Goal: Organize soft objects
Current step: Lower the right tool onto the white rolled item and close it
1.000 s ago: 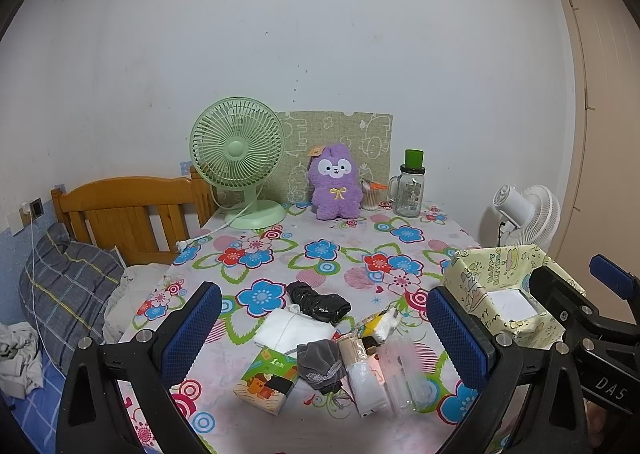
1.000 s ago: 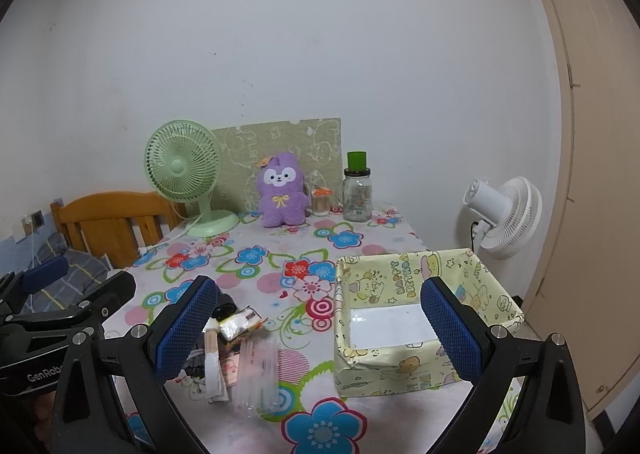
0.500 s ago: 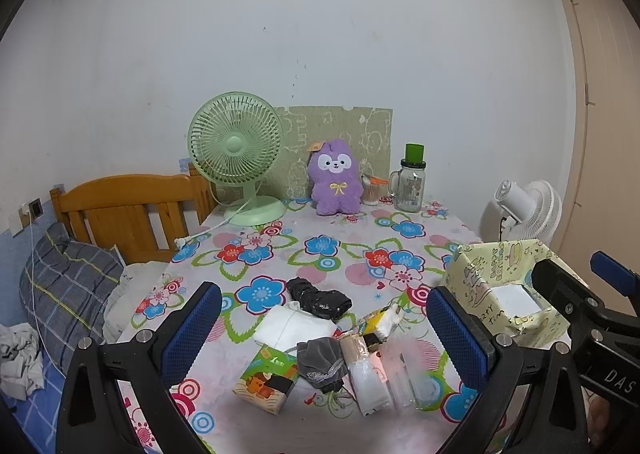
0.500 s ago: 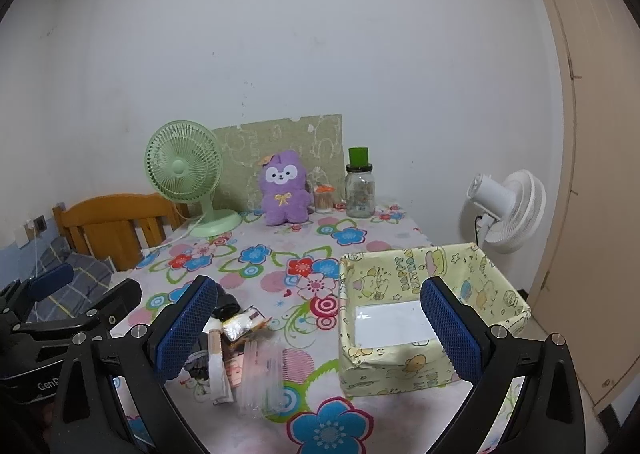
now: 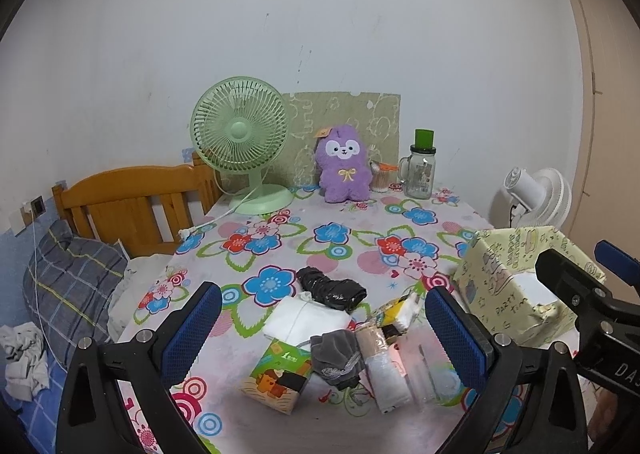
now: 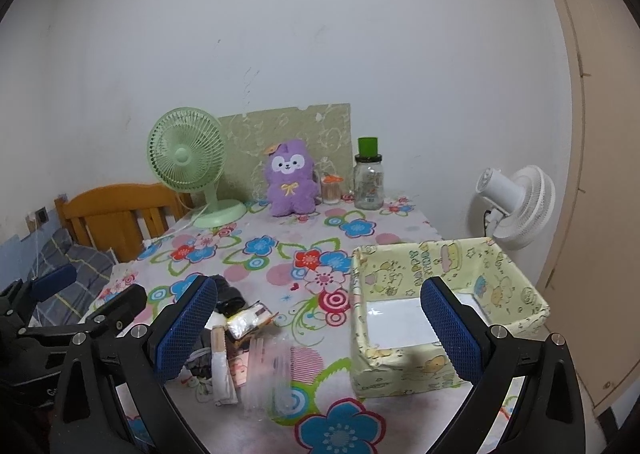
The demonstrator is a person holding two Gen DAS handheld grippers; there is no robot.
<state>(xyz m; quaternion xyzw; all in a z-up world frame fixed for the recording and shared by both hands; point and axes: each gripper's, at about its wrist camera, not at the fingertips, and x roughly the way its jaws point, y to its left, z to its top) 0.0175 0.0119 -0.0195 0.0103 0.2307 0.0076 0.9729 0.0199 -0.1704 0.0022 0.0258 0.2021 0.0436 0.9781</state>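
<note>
While both grippers hover wide open and empty, little has shifted: the soft pile (image 5: 340, 338) lies between the left gripper (image 5: 320, 334) jaws, left of the right gripper (image 6: 320, 334); contents perhaps cloths.

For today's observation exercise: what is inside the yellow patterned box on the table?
The yellow box shows only a bare white floor and cartoon-printed walls; nothing lies in it. The right gripper's blue finger hides part of that floor, and the near wall hides the front strip.

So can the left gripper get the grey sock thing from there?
Probably yes. The left gripper is open and empty, and the grey cloth lies on top of the pile right ahead of it, with nothing covering it. The neighbouring tissue pack might get nudged.
</note>
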